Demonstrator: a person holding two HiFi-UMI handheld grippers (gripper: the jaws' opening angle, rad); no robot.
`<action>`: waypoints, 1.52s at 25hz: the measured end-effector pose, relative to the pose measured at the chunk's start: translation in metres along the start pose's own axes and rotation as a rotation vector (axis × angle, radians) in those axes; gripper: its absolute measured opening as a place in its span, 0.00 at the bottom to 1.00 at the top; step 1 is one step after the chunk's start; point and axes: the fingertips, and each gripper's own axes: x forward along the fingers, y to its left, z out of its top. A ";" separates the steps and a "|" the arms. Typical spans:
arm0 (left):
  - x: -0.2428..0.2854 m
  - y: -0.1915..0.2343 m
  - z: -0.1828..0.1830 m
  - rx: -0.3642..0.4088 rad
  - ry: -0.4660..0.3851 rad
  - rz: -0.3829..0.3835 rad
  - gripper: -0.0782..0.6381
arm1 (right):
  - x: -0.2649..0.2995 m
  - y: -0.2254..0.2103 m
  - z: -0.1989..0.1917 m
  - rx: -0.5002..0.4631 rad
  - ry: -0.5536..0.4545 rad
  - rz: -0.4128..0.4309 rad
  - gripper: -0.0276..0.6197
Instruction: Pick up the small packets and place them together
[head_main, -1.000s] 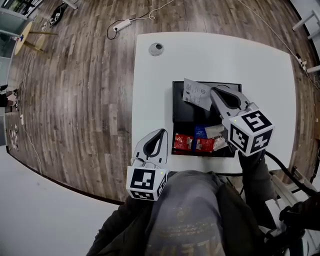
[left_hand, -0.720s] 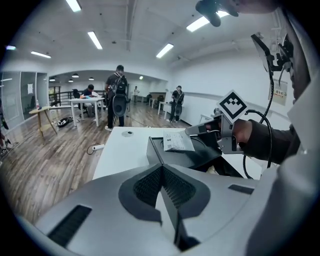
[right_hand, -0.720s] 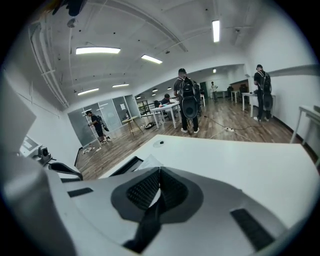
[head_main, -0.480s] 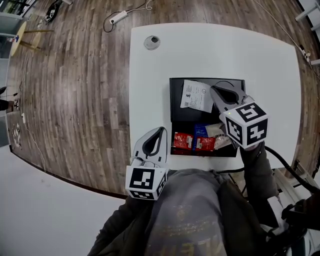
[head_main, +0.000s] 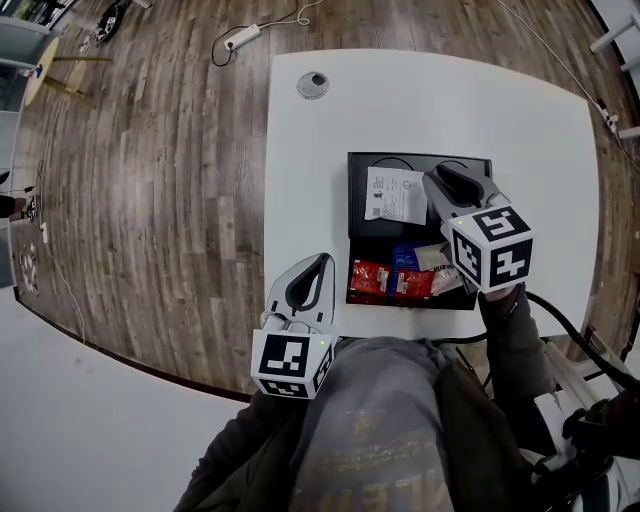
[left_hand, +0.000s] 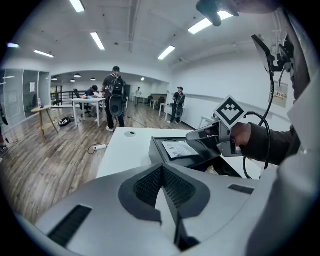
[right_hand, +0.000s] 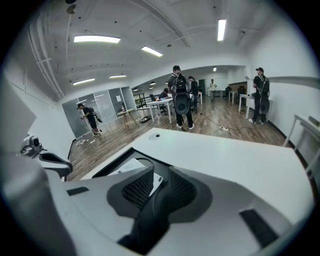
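Where the head view looks down, shows a white surface (head_main: 300, 180) with wooden floor (head_main: 150, 180) beyond its left and far edges. Leaves broad bare room along the far and left sides, broken only by a round grommet (head_main: 313, 84) near the far left corner. Sets a black tray (head_main: 352, 230) toward the near edge. Finds the small packets (head_main: 390, 280) bunched along the tray's near wall: two red, one blue, one pale, touching or overlapping. Lays a white printed sheet (head_main: 394, 193) flat in the tray's far half, apart from them. Places the right gripper (head_main: 437, 178) over the tray's far right part, tips just beside the sheet's right edge, packets nearer the body than the tips. Holds the left gripper (head_main: 322, 260) off the tray, above the surface's near left part, just left of the red packets.

Through the left gripper view, finds the left gripper (left_hand: 162, 170) with jaw tips together and nothing between. Puts the tray (left_hand: 159, 152) ahead and to the right, the sheet (left_hand: 179, 148) inside it, the right gripper (left_hand: 192, 136) above it, open surface (left_hand: 125, 150) ahead left.

Through the right gripper view, finds the right gripper (right_hand: 160, 174) with jaws partly apart, having just been opening, and gripping nothing. Shows the sheet (right_hand: 131, 167) through and left of the gap, lying in the tray (right_hand: 107, 170), with clear surface (right_hand: 215, 150) beyond.
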 end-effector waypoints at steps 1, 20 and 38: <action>-0.003 0.000 0.000 0.001 -0.006 0.000 0.11 | -0.004 -0.002 0.003 0.001 -0.015 -0.023 0.16; -0.046 -0.051 -0.006 0.101 -0.116 -0.191 0.11 | -0.103 0.075 -0.056 -0.074 -0.073 0.038 0.16; -0.017 -0.044 -0.014 0.074 -0.020 -0.139 0.11 | -0.047 0.100 -0.141 -0.416 0.331 0.326 0.16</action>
